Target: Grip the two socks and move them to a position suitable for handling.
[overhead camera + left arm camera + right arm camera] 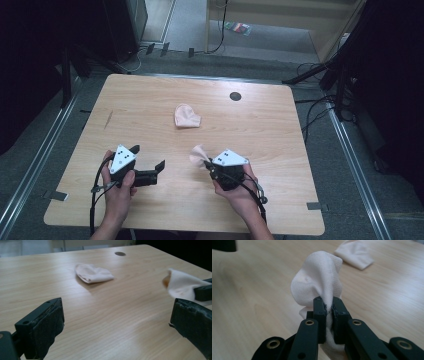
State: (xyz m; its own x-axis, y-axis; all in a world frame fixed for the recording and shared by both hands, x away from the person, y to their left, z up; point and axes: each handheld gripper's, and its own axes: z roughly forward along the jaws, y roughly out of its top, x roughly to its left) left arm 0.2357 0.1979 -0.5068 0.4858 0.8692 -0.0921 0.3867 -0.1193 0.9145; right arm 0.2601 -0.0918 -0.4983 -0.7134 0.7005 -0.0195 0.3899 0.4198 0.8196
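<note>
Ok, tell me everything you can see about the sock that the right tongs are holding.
The held sock is a small, pale pink-white knit one, soft and crumpled. The right tongs are shut on its bunched fabric, so most of it puffs up above the jaws and a bit hangs below them. It is lifted off the wooden table, near the front edge. In the left gripper view its open end shows a darker, tan inside. A second sock lies flat farther back, apart from it.
</note>
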